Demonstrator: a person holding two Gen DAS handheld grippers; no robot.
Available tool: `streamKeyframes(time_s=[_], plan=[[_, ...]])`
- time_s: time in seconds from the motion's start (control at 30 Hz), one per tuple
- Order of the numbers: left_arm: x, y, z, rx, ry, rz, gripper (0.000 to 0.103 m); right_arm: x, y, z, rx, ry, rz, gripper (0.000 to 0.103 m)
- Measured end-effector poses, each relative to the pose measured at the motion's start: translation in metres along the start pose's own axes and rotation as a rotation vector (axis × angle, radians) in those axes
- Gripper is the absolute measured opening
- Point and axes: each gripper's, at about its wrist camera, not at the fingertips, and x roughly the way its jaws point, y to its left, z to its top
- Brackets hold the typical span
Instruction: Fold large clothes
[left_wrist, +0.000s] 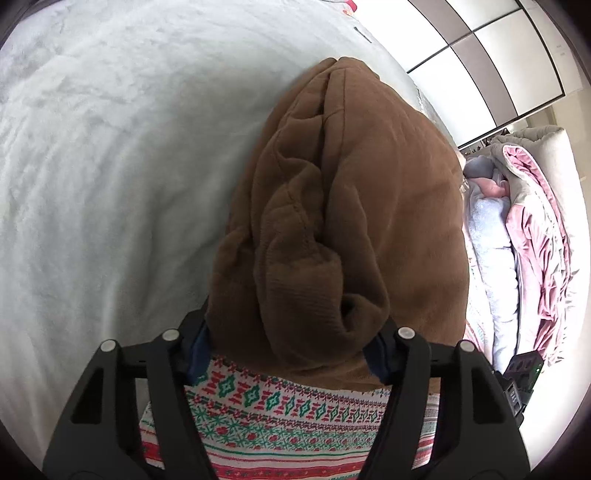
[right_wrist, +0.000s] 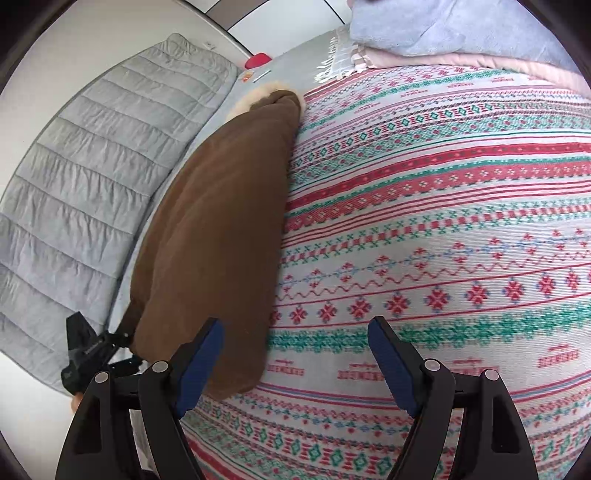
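A folded brown fleece garment (left_wrist: 347, 206) fills the middle of the left wrist view, lying on a patterned red, green and white blanket (left_wrist: 280, 424). My left gripper (left_wrist: 291, 354) has its jaws wide apart around the garment's near end, not closed on it. In the right wrist view the brown garment (right_wrist: 214, 229) lies as a long bundle at the blanket's (right_wrist: 443, 221) left edge, with a cream fur trim (right_wrist: 255, 98) at its far end. My right gripper (right_wrist: 295, 354) is open and empty, just right of the garment's near end. The left gripper (right_wrist: 92, 350) shows at the lower left.
A grey quilted cover (right_wrist: 92, 177) lies left of the garment. A lavender pillow (right_wrist: 443, 26) and pink bedding (right_wrist: 480, 62) sit at the far end. A small red object (right_wrist: 257, 60) lies far back. White fluffy bedding (left_wrist: 110, 166) spreads left; pink and grey quilts (left_wrist: 535, 221) lie right.
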Motion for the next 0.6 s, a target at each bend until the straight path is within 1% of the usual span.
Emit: streamKeyframes(time_s=[0.1, 0.2, 0.3, 0.37, 0.47, 0.53, 0.6], plan=[[-0.001, -0.005, -0.003, 0.029, -0.022, 0.032, 0.063, 0.006, 0.004, 0.002, -0.005, 0.001, 0.008, 0.082], [0.0, -0.009, -0.004, 0.043, -0.037, 0.056, 0.063, 0.013, 0.008, 0.006, -0.006, -0.001, 0.022, 0.082], [0.004, -0.006, -0.002, 0.013, -0.027, 0.039, 0.066, 0.022, 0.01, 0.011, 0.023, -0.008, 0.067, 0.082], [0.007, -0.008, 0.0, 0.014, -0.023, 0.038, 0.067, 0.032, 0.009, 0.015, 0.062, -0.003, 0.106, 0.082], [0.008, -0.009, 0.0, 0.025, -0.033, 0.052, 0.068, 0.049, 0.008, 0.017, 0.126, 0.004, 0.156, 0.083], [0.007, -0.011, -0.002, 0.031, -0.046, 0.062, 0.068, 0.062, 0.01, 0.017, 0.15, 0.018, 0.168, 0.083], [0.007, -0.012, -0.003, 0.043, -0.055, 0.072, 0.068, 0.072, 0.012, 0.019, 0.16, 0.011, 0.193, 0.084]])
